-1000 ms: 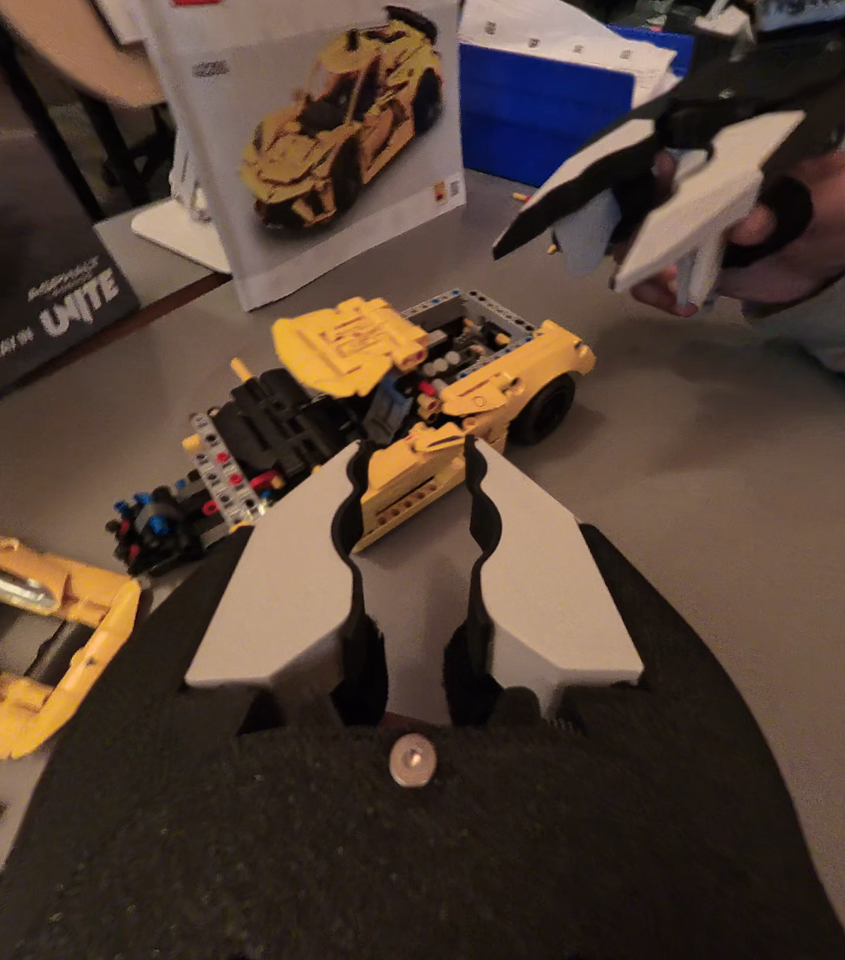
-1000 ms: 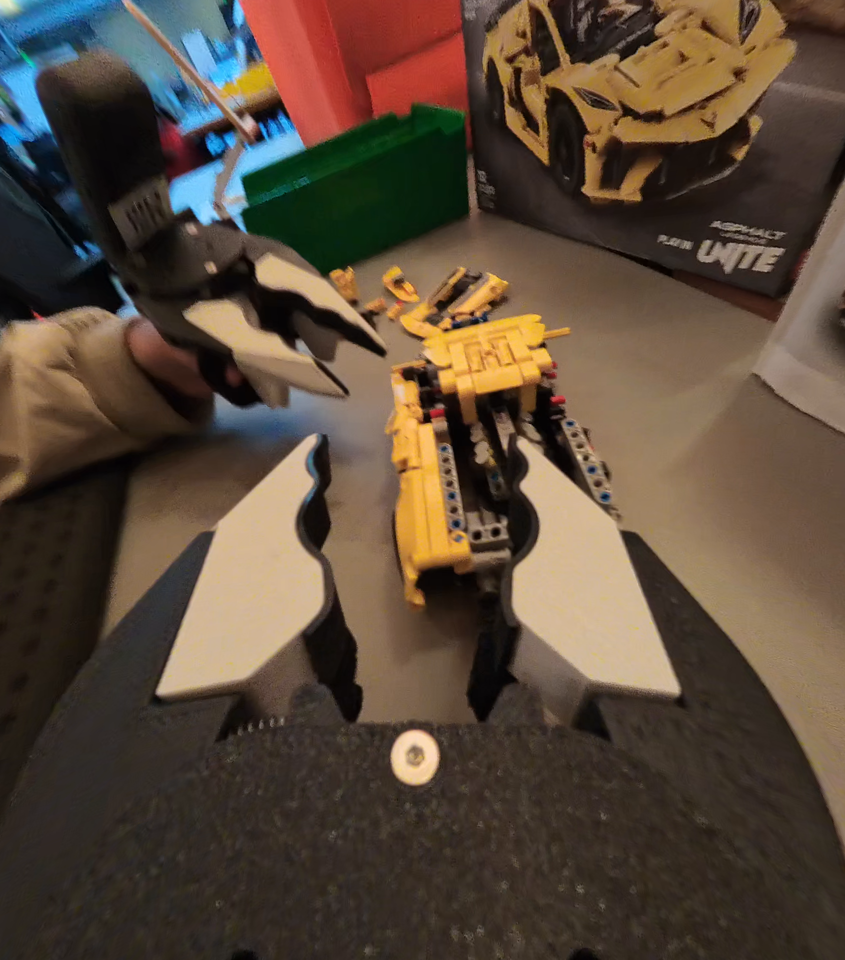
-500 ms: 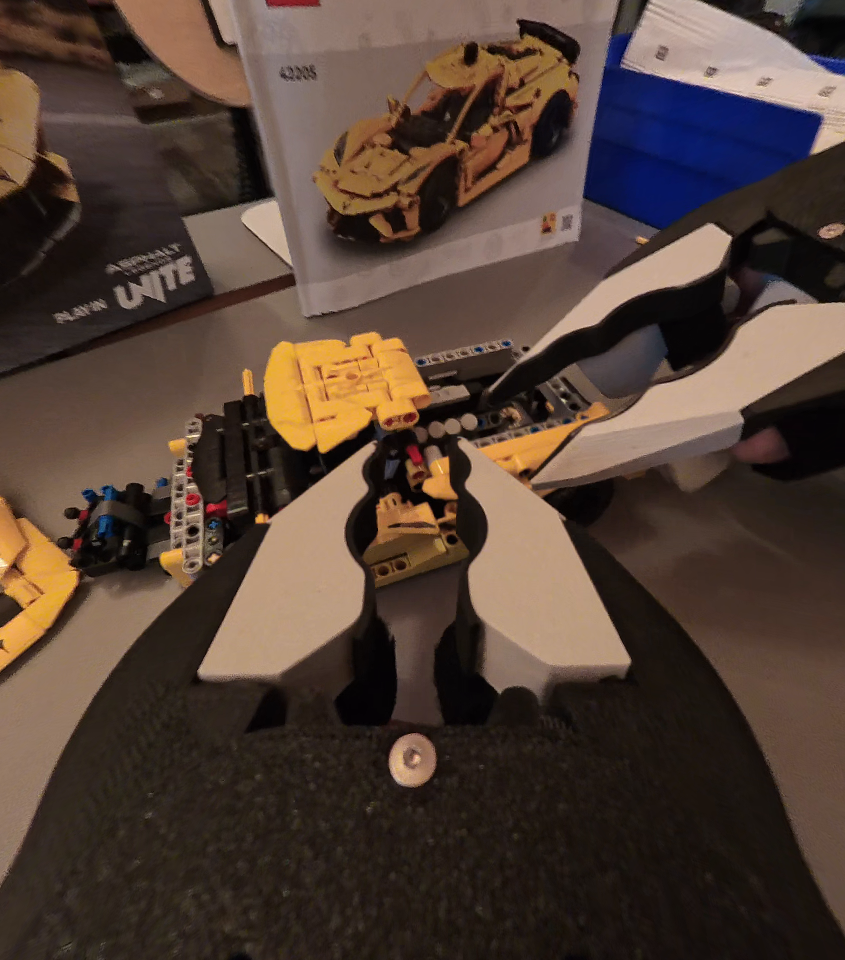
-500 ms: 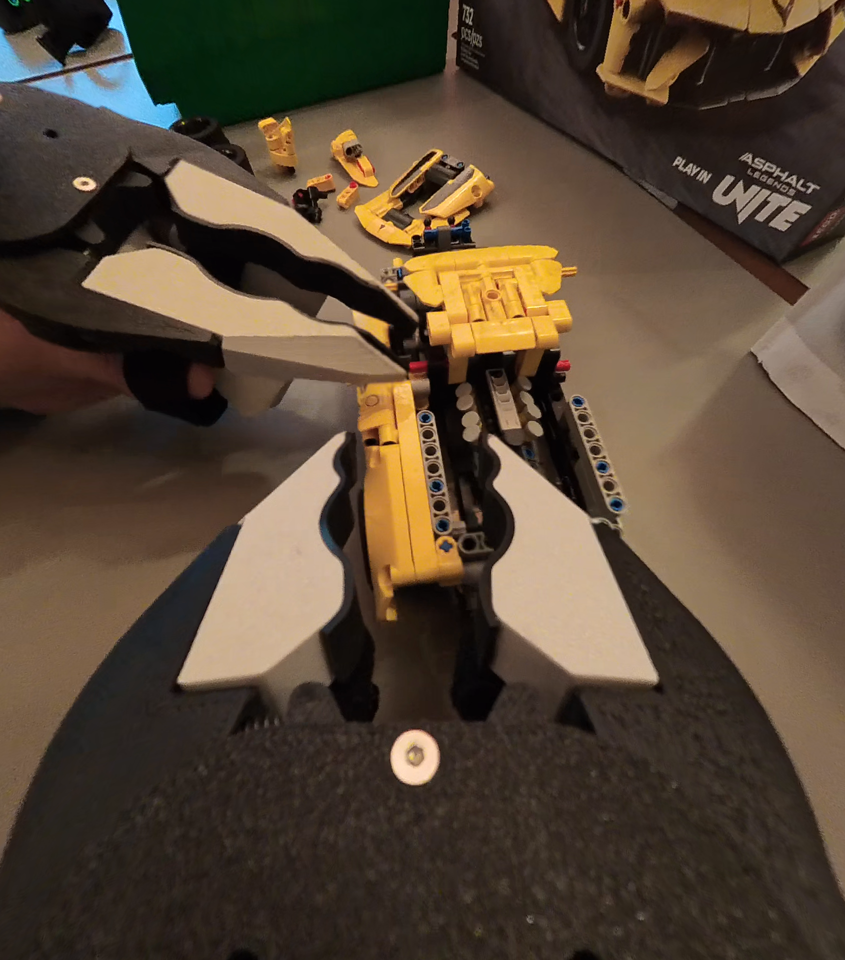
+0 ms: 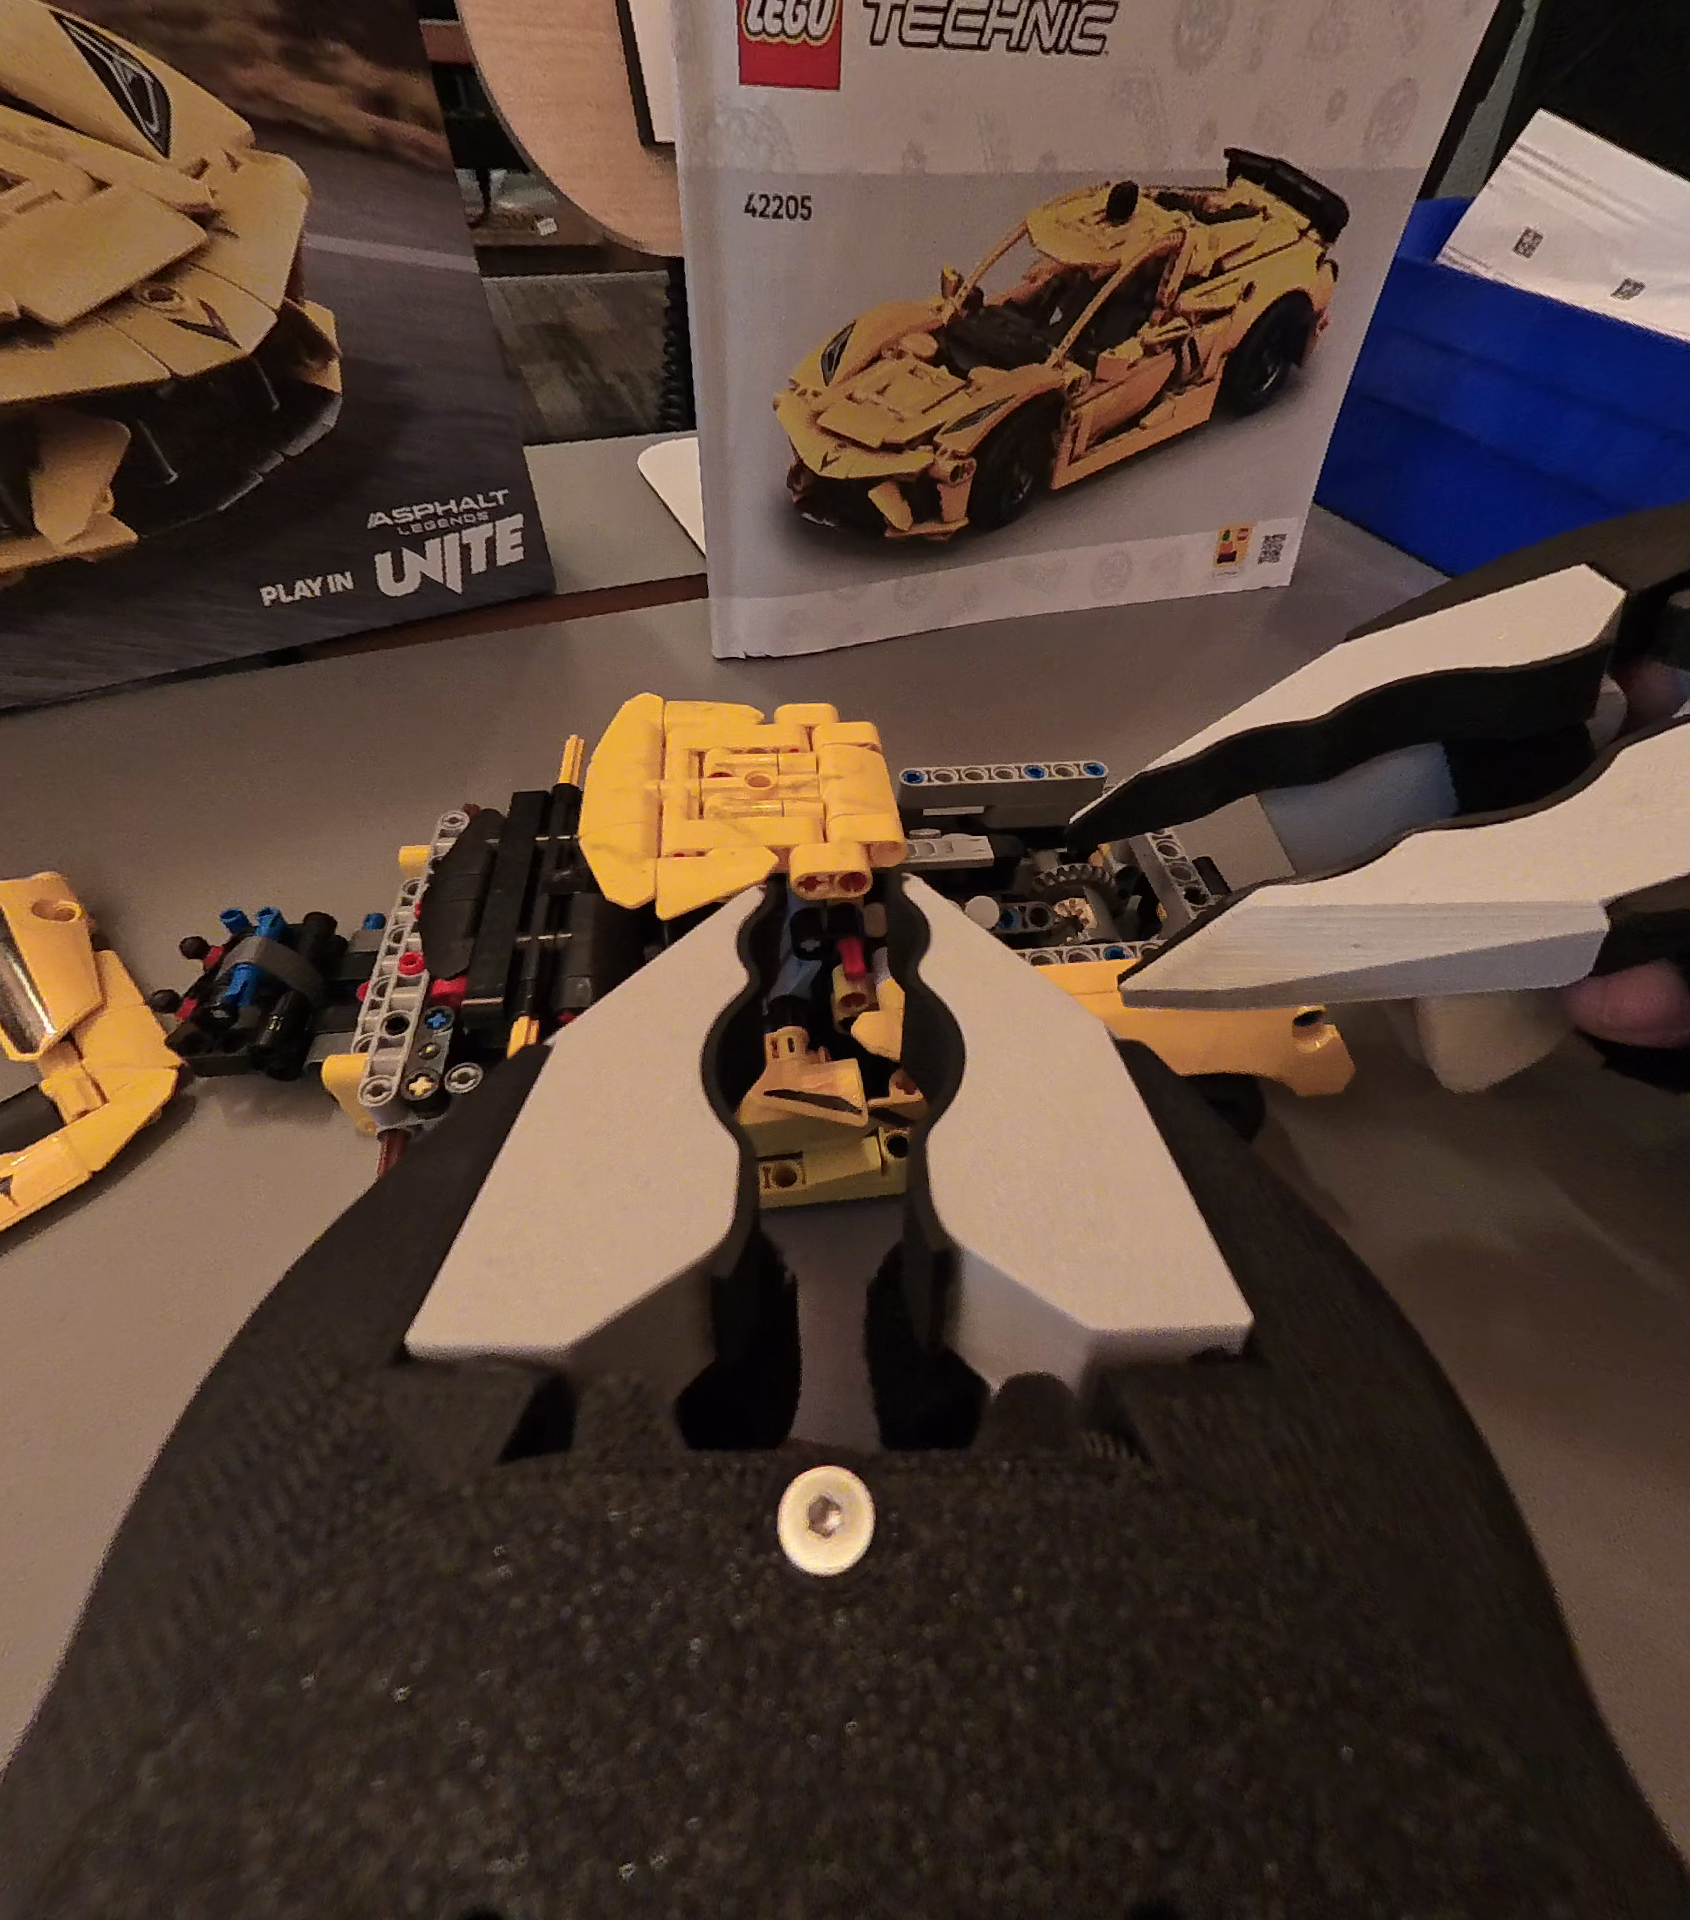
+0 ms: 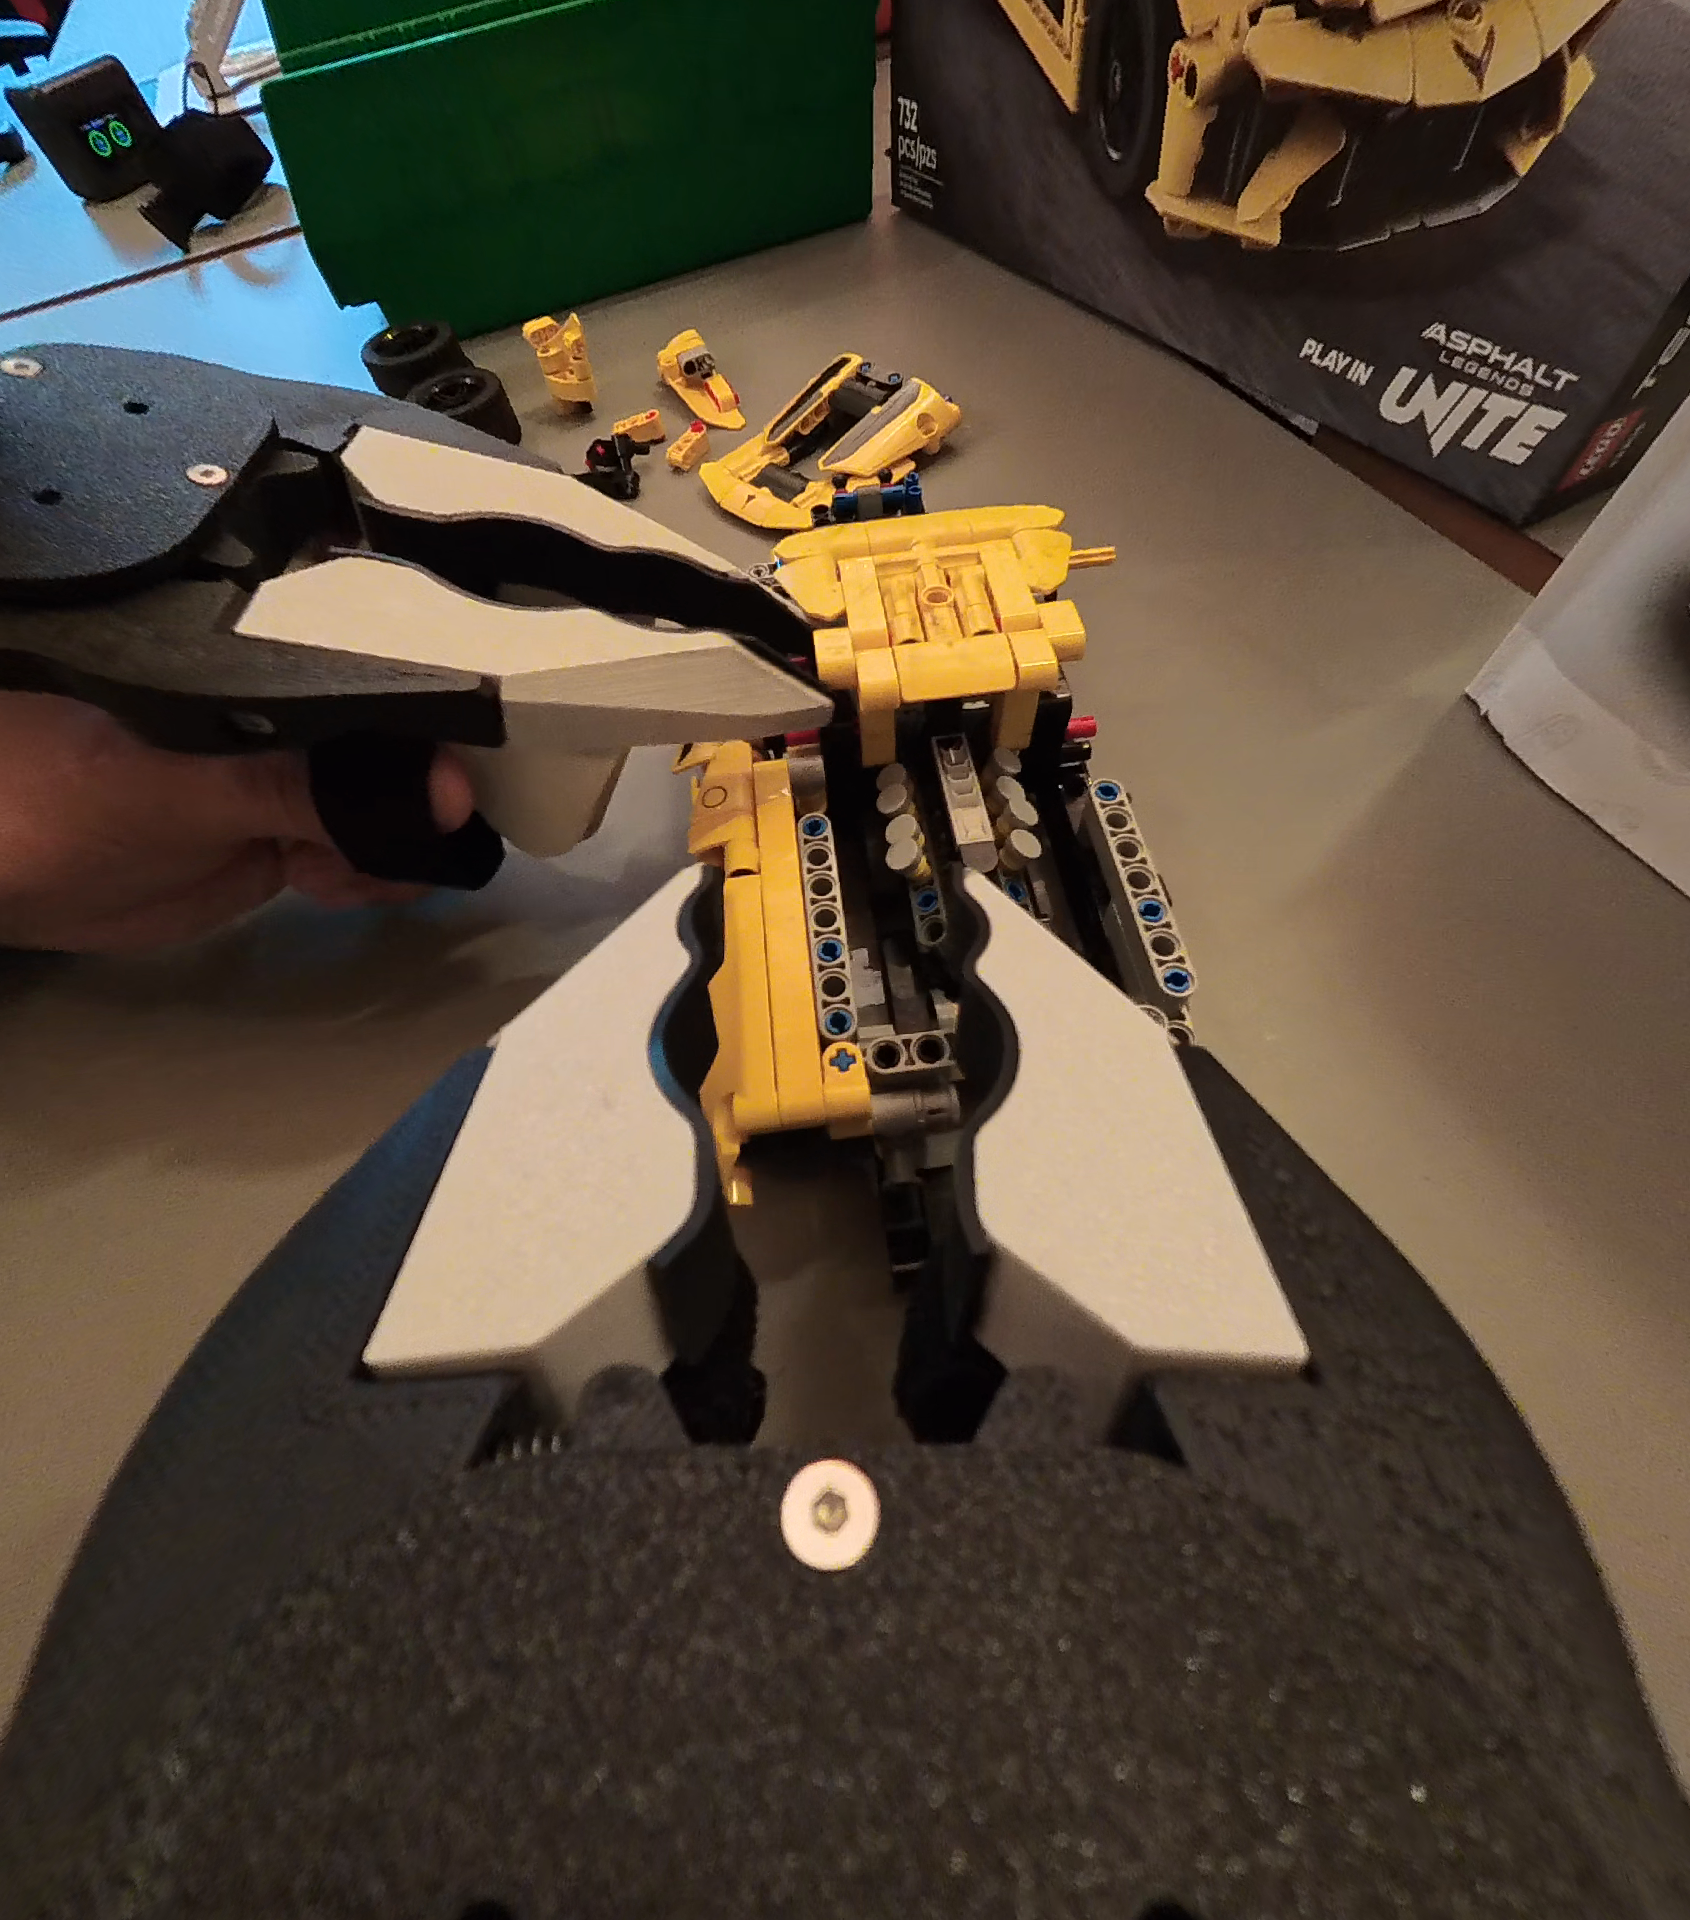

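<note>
A partly built yellow and black brick car lies on the grey table; it also shows in the right wrist view. My left gripper reaches in from the car's side, and its fingers are closed on a yellow door piece just under the raised roof panel. It shows from the left in the right wrist view. My right gripper is closed on the car's rear end, clamping the yellow side beam and grey frame. It shows at right in the left wrist view.
A loose yellow body shell lies left of the car, also seen beyond it beside small parts and two black wheels. An instruction booklet, the set's box, a blue bin and a green bin ring the table. The tips of one gripper are about 5 centimeters away from the tips of the other.
Both grippers have come down to the car from above. The left has narrowed around the door piece. The right has moved onto the rear end and narrowed on it.
</note>
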The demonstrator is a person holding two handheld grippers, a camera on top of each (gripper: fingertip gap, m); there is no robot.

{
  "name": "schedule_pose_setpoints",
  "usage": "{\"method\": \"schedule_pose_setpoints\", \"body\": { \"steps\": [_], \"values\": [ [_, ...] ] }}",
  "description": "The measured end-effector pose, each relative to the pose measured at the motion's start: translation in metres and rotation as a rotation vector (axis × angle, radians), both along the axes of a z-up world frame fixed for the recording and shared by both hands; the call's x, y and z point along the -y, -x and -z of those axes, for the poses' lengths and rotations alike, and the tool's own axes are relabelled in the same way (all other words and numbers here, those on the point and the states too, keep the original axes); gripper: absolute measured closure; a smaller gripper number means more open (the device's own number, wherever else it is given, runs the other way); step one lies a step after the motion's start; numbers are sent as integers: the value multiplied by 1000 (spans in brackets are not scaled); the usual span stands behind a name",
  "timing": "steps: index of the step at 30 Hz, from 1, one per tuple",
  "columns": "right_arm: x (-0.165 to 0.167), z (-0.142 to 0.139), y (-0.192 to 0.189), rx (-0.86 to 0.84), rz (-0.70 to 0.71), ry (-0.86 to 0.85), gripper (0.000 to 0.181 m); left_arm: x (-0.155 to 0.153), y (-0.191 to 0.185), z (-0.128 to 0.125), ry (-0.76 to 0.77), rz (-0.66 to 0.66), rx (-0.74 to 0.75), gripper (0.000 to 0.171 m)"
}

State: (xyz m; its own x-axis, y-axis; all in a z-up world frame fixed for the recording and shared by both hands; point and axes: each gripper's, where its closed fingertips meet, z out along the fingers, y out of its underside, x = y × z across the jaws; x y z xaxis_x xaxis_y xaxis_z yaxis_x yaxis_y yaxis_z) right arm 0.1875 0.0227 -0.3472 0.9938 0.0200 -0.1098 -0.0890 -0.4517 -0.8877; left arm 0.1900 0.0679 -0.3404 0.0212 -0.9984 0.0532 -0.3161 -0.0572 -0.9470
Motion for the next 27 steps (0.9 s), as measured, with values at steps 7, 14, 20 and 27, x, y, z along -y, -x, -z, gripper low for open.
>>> {"method": "schedule_pose_setpoints", "body": {
  "steps": [7,14,20,27],
  "values": [
    [0,3,3,-13,-19,7,142,-2,-5,0,-2,-30,20,153],
    [0,3,2,-24,-19,-1,143,-7,-9,-6,492,-31,67,154],
    [0,4,2,-42,-22,-3,143,-10,-10,-4,1066,-31,92,163],
    [-5,-14,-15,-12,12,-57,141,-10,-9,-5,1230,-27,120,164]
  ]
}}
